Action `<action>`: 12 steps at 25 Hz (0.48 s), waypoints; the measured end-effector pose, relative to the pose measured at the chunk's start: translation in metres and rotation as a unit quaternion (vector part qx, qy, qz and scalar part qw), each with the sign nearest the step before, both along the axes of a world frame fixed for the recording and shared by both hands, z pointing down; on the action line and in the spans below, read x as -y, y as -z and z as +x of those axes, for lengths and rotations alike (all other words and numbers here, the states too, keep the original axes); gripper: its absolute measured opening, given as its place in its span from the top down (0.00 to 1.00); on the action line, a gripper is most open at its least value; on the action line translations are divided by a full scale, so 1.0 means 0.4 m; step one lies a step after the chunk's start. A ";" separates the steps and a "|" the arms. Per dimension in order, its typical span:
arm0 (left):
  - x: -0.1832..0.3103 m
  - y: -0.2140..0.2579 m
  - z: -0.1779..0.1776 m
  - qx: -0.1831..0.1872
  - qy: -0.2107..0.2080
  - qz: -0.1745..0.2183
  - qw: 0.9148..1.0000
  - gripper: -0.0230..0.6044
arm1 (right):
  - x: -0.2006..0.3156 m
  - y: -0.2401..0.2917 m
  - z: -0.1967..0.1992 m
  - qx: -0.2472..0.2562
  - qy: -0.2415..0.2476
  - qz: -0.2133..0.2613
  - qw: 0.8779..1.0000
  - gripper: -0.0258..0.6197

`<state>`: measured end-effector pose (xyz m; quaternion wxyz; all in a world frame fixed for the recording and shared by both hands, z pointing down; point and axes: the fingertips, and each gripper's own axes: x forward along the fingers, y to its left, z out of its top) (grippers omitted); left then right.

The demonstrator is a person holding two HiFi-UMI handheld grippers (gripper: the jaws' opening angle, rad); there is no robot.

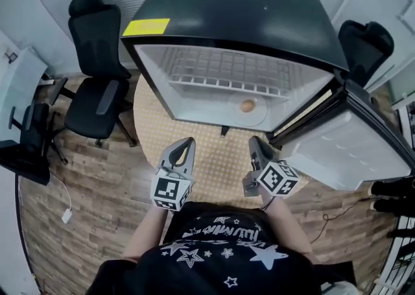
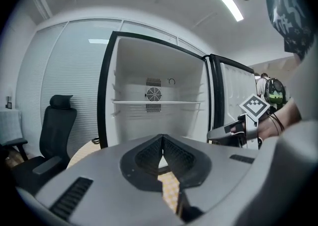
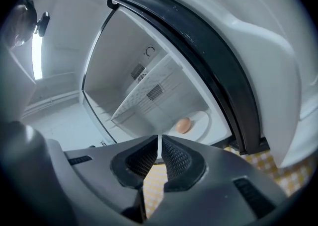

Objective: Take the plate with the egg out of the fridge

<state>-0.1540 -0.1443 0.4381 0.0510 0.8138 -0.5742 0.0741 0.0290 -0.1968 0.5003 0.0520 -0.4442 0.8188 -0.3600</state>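
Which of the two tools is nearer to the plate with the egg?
The right tool: the plate with the egg lies on the right of the fridge floor, straight ahead of it; the left tool is farther left.

floor of the fridge (image 2: pixel 154 76) hidden behind left gripper (image 2: pixel 162 139), office chair (image 1: pixel 29 141) cut off at left edge

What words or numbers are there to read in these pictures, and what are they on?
No text here can be read for sure.
Yellow sticker on top of the fridge: looks blank, too small to tell.
Shirt: white lettering among stars, upside down and too stylised to read.
Left gripper and right gripper: their cubes bear black-and-white square patterns, no letters.
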 end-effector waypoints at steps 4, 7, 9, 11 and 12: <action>0.055 -0.025 -0.007 -0.007 -0.022 -0.007 1.000 0.95 | 0.030 -0.025 -0.001 0.028 -0.033 -0.031 0.999 0.90; 0.079 -0.046 -0.009 -0.014 -0.036 -0.014 0.999 0.95 | 0.052 -0.044 0.001 0.063 -0.059 -0.063 0.994 0.90; 0.094 -0.059 -0.012 -0.018 -0.043 -0.020 0.999 0.95 | 0.071 -0.060 0.003 0.090 -0.079 -0.087 0.989 0.90; 0.106 -0.073 -0.014 -0.023 -0.050 -0.027 0.998 0.95 | 0.090 -0.072 0.011 0.115 -0.103 -0.105 0.982 0.90; 0.111 -0.080 -0.015 -0.024 -0.054 -0.029 0.998 0.95 | 0.099 -0.079 0.015 0.123 -0.114 -0.112 0.980 0.90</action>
